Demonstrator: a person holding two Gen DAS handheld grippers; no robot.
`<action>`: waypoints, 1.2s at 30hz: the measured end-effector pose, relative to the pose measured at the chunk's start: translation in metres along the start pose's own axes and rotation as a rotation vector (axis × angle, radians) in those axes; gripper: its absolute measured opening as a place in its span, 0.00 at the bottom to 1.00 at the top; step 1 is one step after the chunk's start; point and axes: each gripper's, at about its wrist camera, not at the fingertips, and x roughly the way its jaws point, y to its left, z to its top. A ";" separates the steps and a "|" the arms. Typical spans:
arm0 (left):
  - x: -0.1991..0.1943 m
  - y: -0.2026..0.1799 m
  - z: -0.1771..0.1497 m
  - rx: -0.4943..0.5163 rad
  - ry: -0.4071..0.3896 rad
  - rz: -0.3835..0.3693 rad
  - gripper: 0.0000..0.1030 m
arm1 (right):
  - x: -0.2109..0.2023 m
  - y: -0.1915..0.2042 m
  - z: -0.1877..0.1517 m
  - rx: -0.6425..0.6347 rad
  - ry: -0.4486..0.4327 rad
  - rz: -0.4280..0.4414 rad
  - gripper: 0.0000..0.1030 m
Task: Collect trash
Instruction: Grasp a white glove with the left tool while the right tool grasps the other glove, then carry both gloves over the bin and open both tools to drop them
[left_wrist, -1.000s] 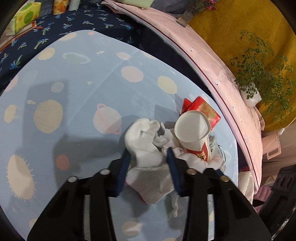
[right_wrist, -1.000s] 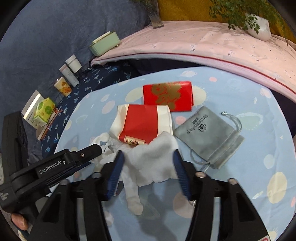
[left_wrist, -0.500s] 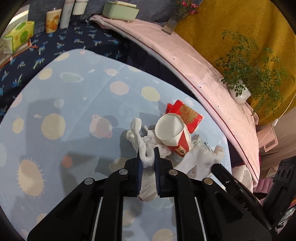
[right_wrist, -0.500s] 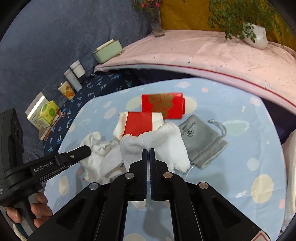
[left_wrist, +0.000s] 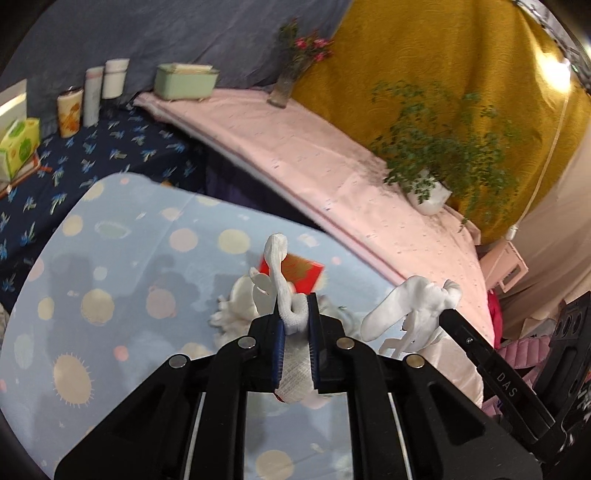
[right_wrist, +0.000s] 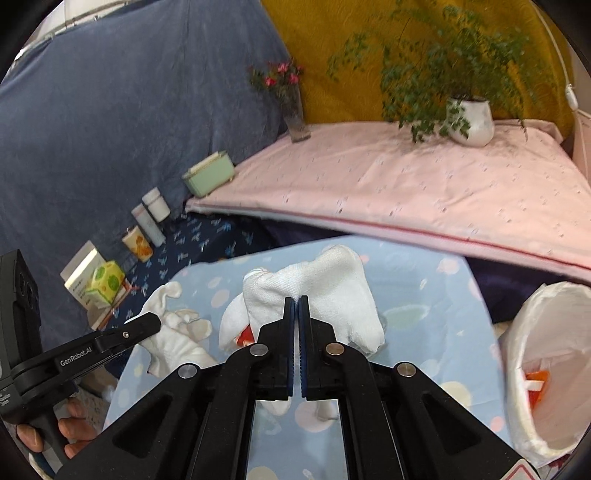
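My left gripper (left_wrist: 294, 314) is shut on a twisted white tissue (left_wrist: 277, 258) and holds it above the light blue tablecloth (left_wrist: 110, 295). My right gripper (right_wrist: 296, 301) is shut on a larger white tissue (right_wrist: 332, 284), also lifted. That tissue shows in the left wrist view (left_wrist: 410, 306) too, and the left one shows in the right wrist view (right_wrist: 173, 325). A red packet (left_wrist: 303, 271) lies on the cloth behind the left tissue. A trash bin with a white liner (right_wrist: 546, 362) stands at the right, with red scraps inside.
A pink-covered bench (right_wrist: 406, 192) runs behind the table with a potted plant (right_wrist: 469, 118), a flower vase (right_wrist: 295, 122) and a green box (right_wrist: 208, 177). Cans, bottles and tissue boxes (right_wrist: 107, 280) stand on a dark blue cloth at left.
Both grippers, shut on their tissues, have lifted them up and away from the table. The red cup, red packet and grey pouch have dropped low or out of view.
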 end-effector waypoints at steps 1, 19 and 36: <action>-0.003 -0.009 0.002 0.015 -0.008 -0.013 0.10 | -0.009 -0.004 0.005 0.002 -0.019 -0.007 0.02; 0.012 -0.212 -0.027 0.314 0.038 -0.254 0.10 | -0.134 -0.139 0.008 0.159 -0.216 -0.219 0.02; 0.055 -0.314 -0.087 0.448 0.138 -0.335 0.36 | -0.167 -0.236 -0.026 0.328 -0.211 -0.357 0.11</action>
